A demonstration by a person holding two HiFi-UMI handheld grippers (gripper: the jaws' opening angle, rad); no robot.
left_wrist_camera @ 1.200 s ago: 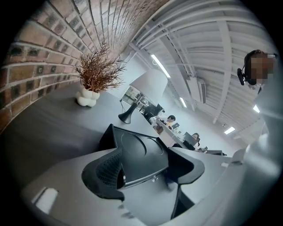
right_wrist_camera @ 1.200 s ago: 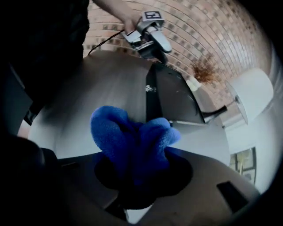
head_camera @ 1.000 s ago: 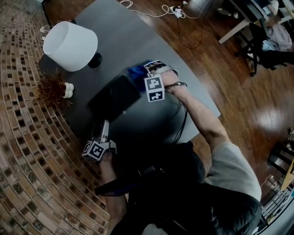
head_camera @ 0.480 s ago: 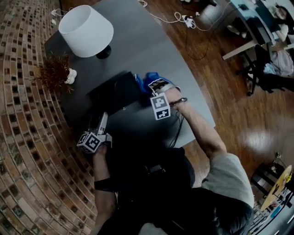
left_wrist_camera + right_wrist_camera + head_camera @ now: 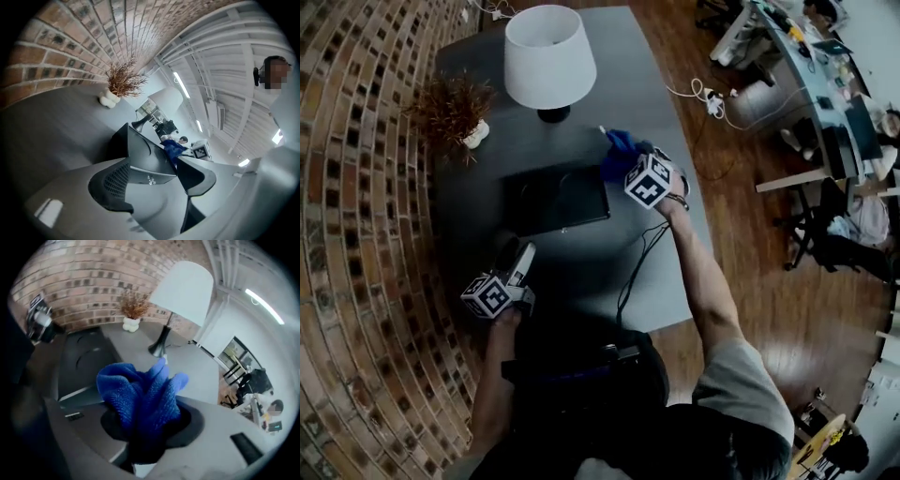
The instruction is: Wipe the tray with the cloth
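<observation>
Grey table (image 5: 675,272) stands between a brick wall (image 5: 356,234) on the left and a wooden floor (image 5: 769,281) on the right. At the near left of the tabletop the left gripper (image 5: 154,164) lies low and nearly level, pointing away at the near edge of the black tray (image 5: 558,199). Its jaws have just been closing, and they stand partway together with the tray's near rim between them, filling the gap from pad to pad. The tray lies flat in the middle of the table.

Further off, the right gripper (image 5: 149,425) tilts steeply down just past the tray's far right corner. Its jaws are nearly together, pinching a bunched blue cloth (image 5: 140,390) whose folds stick out beyond the tips. The cloth hangs beside the tray, not over it; I cannot tell whether it touches the table.

Farthest off, a dried plant (image 5: 450,108) in a small white pot stands at the left, and a lamp (image 5: 548,56) with a white shade stands to its right.
</observation>
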